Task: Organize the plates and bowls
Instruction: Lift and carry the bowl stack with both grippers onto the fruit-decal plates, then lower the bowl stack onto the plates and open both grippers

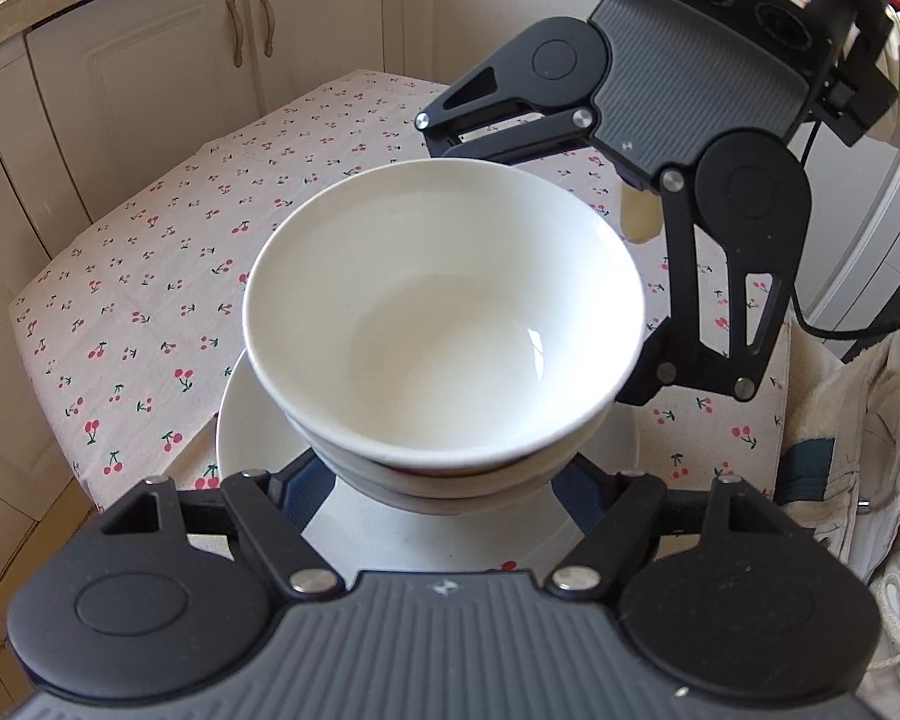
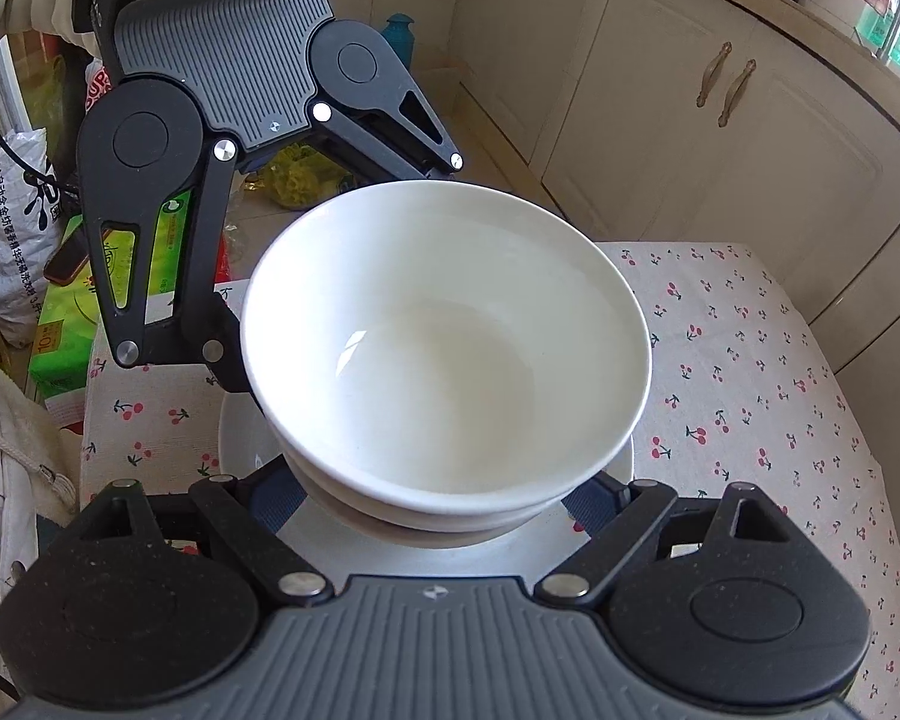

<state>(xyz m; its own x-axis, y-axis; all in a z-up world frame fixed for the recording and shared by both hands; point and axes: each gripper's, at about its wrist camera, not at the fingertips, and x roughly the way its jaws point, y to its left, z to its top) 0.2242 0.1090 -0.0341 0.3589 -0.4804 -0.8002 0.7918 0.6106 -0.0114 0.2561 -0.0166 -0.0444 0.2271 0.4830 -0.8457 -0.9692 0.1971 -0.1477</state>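
Note:
Two nested white bowls (image 1: 444,312) (image 2: 444,348) fill the middle of both views, over a white plate (image 1: 246,426) (image 2: 450,564) on the cherry-print tablecloth (image 1: 150,276) (image 2: 750,360). My left gripper (image 1: 444,498) (image 2: 339,267) is shut on the stack, its blue pads (image 1: 306,492) against the lower bowl's sides. From the opposite side my right gripper (image 2: 432,510) (image 1: 546,264) clasps the same stack, one finger behind the far rim, one at the side. Both sets of fingertips are hidden by the bowls. Whether the stack touches the plate I cannot tell.
Cream cabinet doors (image 1: 168,60) (image 2: 690,120) stand close behind the small table. Beside the table on the floor are a green box (image 2: 66,312), printed bags (image 2: 12,210) and a teal bottle (image 2: 399,36). A white garment (image 1: 870,420) hangs at the table's near edge.

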